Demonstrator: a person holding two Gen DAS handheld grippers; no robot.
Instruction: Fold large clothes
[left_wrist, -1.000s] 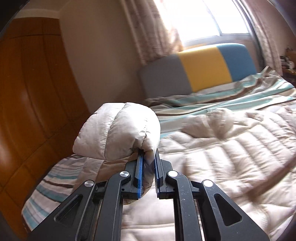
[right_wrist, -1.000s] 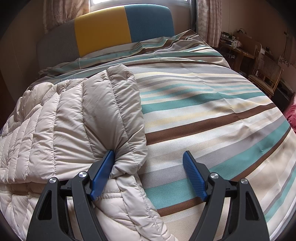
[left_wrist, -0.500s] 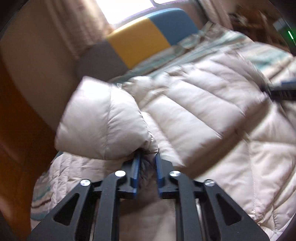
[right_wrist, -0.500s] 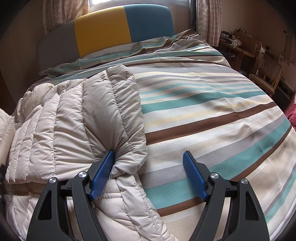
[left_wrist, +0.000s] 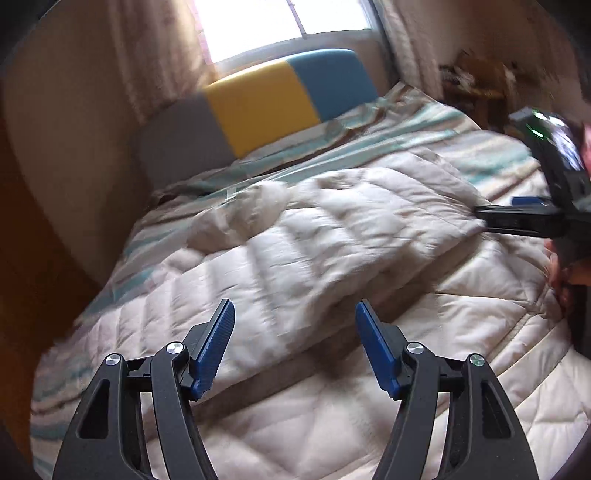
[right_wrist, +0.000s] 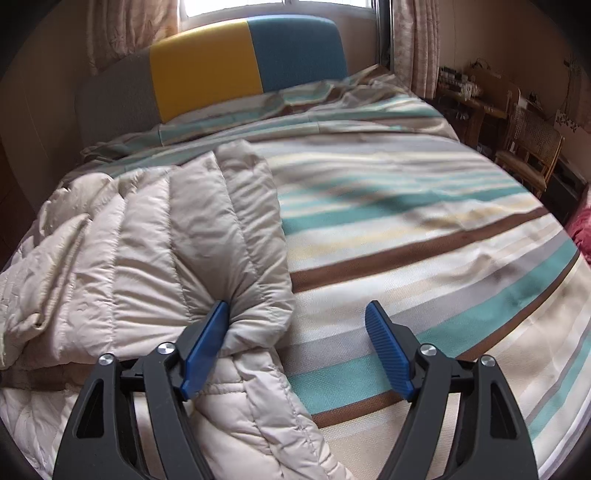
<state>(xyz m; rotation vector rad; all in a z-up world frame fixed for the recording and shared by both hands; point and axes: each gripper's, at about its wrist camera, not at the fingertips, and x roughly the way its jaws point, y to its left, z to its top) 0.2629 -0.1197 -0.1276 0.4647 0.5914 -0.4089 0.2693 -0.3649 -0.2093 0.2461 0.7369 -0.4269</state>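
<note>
Bed (right_wrist: 424, 229): jacket (left_wrist: 332, 236) lies half-folded.
Left tongs (left_wrist: 295, 332): just opened, empty.
Right tongs (right_wrist: 295, 332): wide, gripping nothing.
Left: more folds.

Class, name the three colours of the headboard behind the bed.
Grey, yellow and blue panels on the headboard, clearest in the right wrist view.

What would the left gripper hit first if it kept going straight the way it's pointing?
Most likely the puffy beige jacket: the open left gripper aims down at its folded-over sleeve, though blur leaves depth unclear.
</note>
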